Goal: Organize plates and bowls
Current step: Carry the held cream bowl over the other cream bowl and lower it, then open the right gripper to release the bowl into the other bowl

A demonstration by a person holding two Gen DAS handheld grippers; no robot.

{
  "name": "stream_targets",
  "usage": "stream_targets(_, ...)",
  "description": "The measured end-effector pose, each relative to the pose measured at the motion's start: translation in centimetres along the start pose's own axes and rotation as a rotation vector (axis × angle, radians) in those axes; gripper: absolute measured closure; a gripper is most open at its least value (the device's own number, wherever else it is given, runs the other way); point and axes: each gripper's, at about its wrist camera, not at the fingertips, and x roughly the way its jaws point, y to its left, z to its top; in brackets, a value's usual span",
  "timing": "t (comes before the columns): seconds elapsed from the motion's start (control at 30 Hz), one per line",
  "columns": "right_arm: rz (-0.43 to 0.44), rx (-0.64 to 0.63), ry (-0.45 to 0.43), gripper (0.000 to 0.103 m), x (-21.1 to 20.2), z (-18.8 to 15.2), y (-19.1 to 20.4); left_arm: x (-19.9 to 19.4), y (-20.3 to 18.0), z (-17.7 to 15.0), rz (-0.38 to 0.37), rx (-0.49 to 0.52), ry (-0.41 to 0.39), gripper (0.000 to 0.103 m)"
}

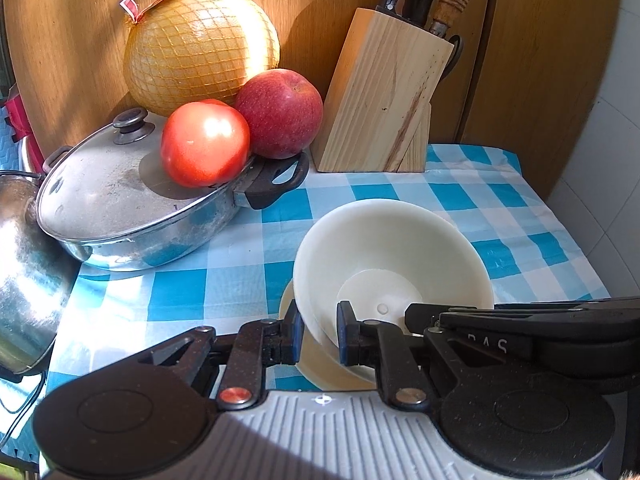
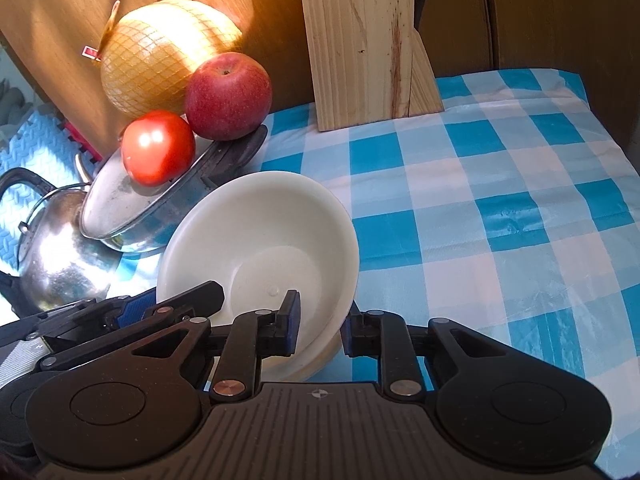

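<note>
- left gripper [image 1: 318, 334]: jaws nearly closed, clamped on near rim of cream plastic bowl [image 1: 394, 254]
- right gripper [image 2: 320, 330]: clamped on same bowl's opposite rim
- bowl tilted over blue-white checked tablecloth [image 2: 500, 220], a second cream piece under it
- lidded steel pan [image 1: 120, 216] just left, with a red tomato [image 1: 205, 144] on its lid
- wooden knife block [image 1: 380, 96] behind

The bowl [image 1: 392, 256] sits nested in another dish [image 1: 320, 368] on the tabletop [image 1: 520, 220], near its front. Each gripper, left [image 1: 318, 338] and right [image 2: 320, 328], straddles the bowl's near rim. Left of the bowl stands a pot [image 1: 132, 208], with a tomato [image 1: 205, 144] on its lid and an apple [image 1: 280, 114] on its handle. A pomelo [image 1: 200, 48] lies behind them, a knife block [image 1: 384, 100] to its right. A kettle [image 2: 60, 248] stands left of the pot.
</note>
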Motion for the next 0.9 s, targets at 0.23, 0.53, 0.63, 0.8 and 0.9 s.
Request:
stream_targets(0.23, -0.002, -0.014, 0.01, 0.074, 0.3, 0.0, 0.2, 0.1, 0.1, 0.0, 0.003, -0.005, 0.006, 0.093)
stream_targets(0.53, -0.006, -0.013, 0.022, 0.074, 0.8, 0.0, 0.4, 0.6, 0.3, 0.1, 0.01, -0.012, 0.023, 0.093)
stream_targets(0.63, -0.008, -0.015, 0.025, 0.074, 1.0, 0.0, 0.4, 0.7, 0.3, 0.1, 0.018, -0.01, 0.028, 0.093)
stream_targets(0.8, -0.022, -0.023, 0.026, 0.069, 1.2, 0.0, 0.5, 1.1, 0.6, 0.1, 0.012, -0.02, 0.048, 0.093)
stream_targets(0.9, -0.016, -0.018, 0.027, 0.068, 1.2, 0.1, 0.3, 1.3, 0.6, 0.1, 0.013, -0.02, 0.054, 0.093)
